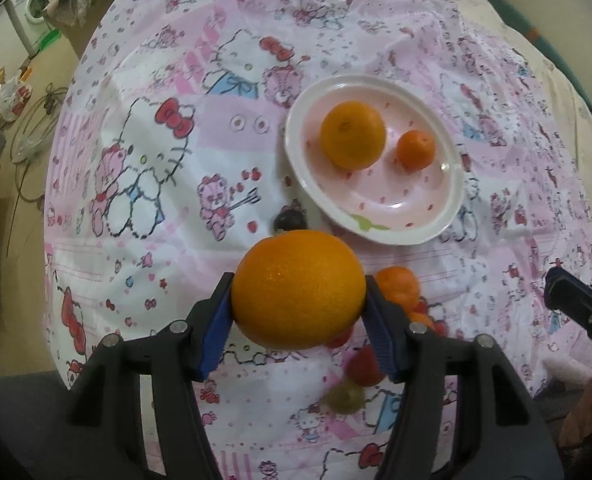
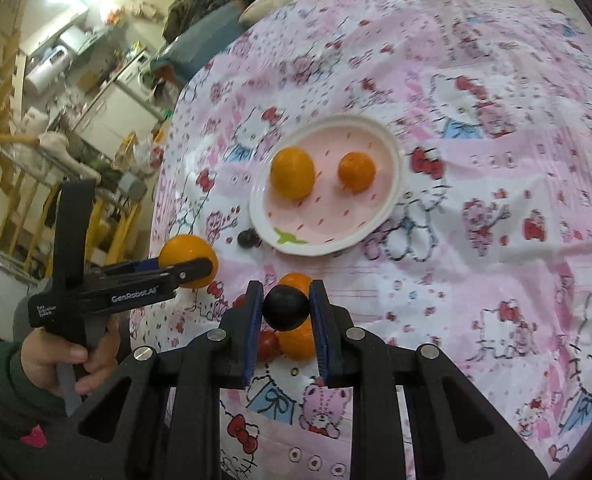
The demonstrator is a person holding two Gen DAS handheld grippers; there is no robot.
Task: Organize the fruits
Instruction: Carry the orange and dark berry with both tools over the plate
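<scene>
Left gripper (image 1: 298, 300): we see its blue pads clamped on either side of a large orange (image 1: 298, 289), held above the cloth at about 7 o'clock from the plate.
Right gripper (image 2: 286, 307): we see it closed on a small dark round fruit (image 2: 286, 308), pinched between both pads.
Plate (image 1: 435, 224): pink with a white rim, resting on the patterned cloth (image 1: 156, 80); we count two fruits on it, a bigger orange (image 1: 352, 135) with a small mandarin (image 1: 415, 149) at its 3 o'clock, slightly apart.
Loose fruit: a dark grape (image 1: 290, 221) lies just off the plate rim at 7 o'clock; under our right gripper we see a mandarin (image 2: 296, 280), another orange fruit (image 2: 296, 345) and a small red tomato (image 2: 269, 345) on the cloth.
Hand (image 2: 62, 354): in the right wrist view, it grips the left tool's handle at 8 o'clock.
</scene>
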